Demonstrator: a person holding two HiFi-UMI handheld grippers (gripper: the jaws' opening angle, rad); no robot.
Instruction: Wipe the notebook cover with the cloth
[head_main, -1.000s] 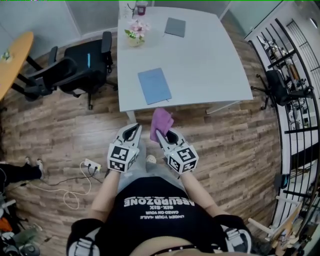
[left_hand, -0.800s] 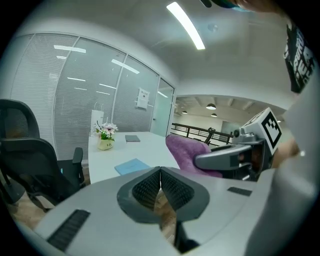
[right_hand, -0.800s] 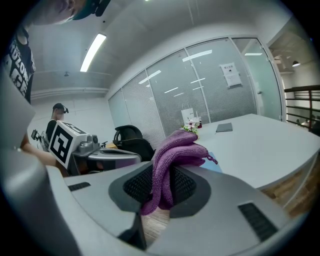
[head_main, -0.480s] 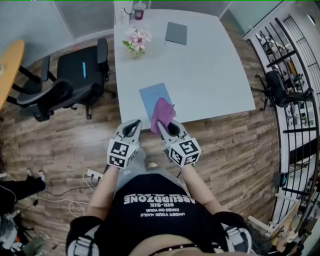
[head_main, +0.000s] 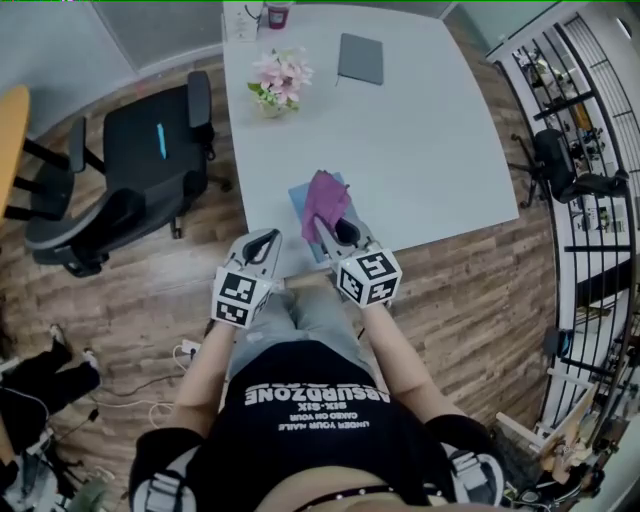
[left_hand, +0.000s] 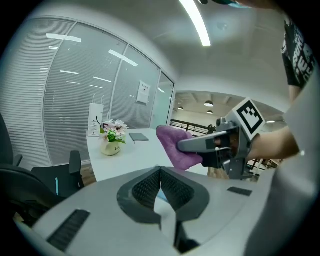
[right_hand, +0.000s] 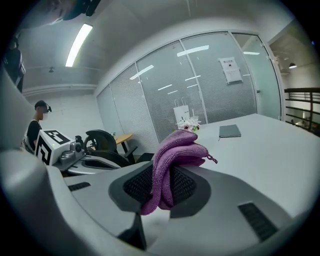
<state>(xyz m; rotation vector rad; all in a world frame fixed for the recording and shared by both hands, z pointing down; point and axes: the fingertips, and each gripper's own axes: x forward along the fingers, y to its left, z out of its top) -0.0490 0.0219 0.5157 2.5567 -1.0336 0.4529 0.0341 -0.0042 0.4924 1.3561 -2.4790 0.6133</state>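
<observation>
A blue notebook (head_main: 299, 202) lies near the front edge of the white table (head_main: 430, 150). My right gripper (head_main: 326, 226) is shut on a folded purple cloth (head_main: 326, 198), which hangs over the notebook and hides its middle. In the right gripper view the cloth (right_hand: 172, 160) bulges out from between the pads of the right gripper (right_hand: 162, 182). My left gripper (head_main: 267, 241) hovers just left of the notebook. Seen in its own view, the left gripper (left_hand: 160, 174) is shut with nothing in it; the cloth (left_hand: 175, 145) shows beyond it.
A grey notebook (head_main: 360, 58), a pot of flowers (head_main: 276, 80) and a cup (head_main: 277, 15) stand at the table's far end. A black office chair (head_main: 140, 160) is left of the table. Railings and gear (head_main: 580, 170) line the right. A person (right_hand: 36, 125) stands far off.
The view has closed in on the table. Both grippers went from over the wooden floor to above the table's front edge, carrying the cloth over the blue notebook.
</observation>
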